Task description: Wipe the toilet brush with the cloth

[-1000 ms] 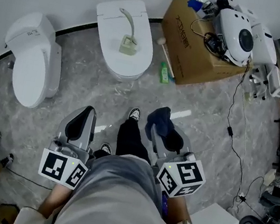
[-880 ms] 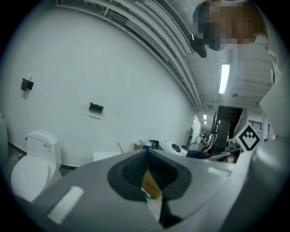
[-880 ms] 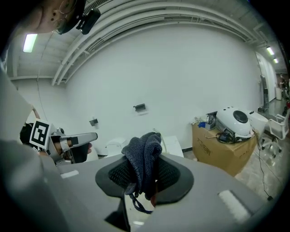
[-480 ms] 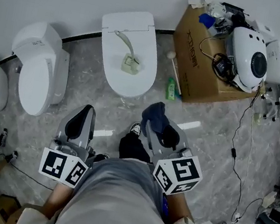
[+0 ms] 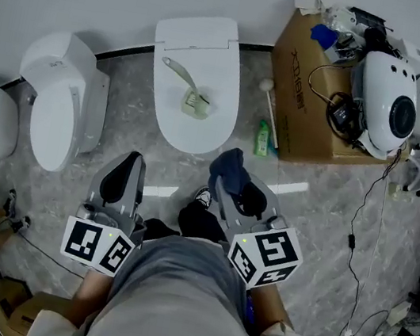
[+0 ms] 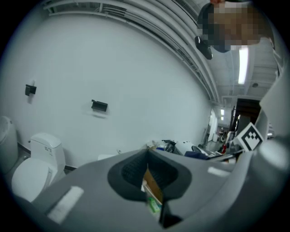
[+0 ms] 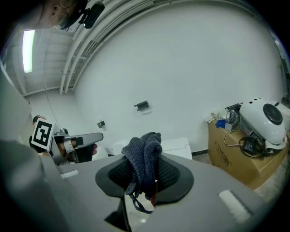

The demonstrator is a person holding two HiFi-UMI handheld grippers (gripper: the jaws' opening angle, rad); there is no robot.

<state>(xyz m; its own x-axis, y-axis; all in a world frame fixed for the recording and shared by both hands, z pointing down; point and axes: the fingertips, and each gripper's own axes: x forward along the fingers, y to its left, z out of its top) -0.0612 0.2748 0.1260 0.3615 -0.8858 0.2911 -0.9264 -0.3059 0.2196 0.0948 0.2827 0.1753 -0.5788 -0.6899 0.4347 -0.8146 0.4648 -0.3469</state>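
— Where is the toilet brush [image 5: 181,78] now?
— Lying on the closed toilet lid [image 5: 218,56] ahead of us; over the last second we have stepped closer, so it sits nearer both grippers, though not yet within reach.
— And the cloth [image 5: 230,168]?
— Pinched in the right gripper [image 5: 233,187], its jaws closed on it; the left gripper [image 5: 122,180] is closed on nothing; we judge it should open for the brush.

Grey marbled floor [image 5: 322,215] beneath me carries three white toilets [image 5: 200,133], a cardboard box [image 5: 300,115], a green bottle [image 5: 262,139], possibly cleaner, and a trailing black cable [image 5: 351,240].
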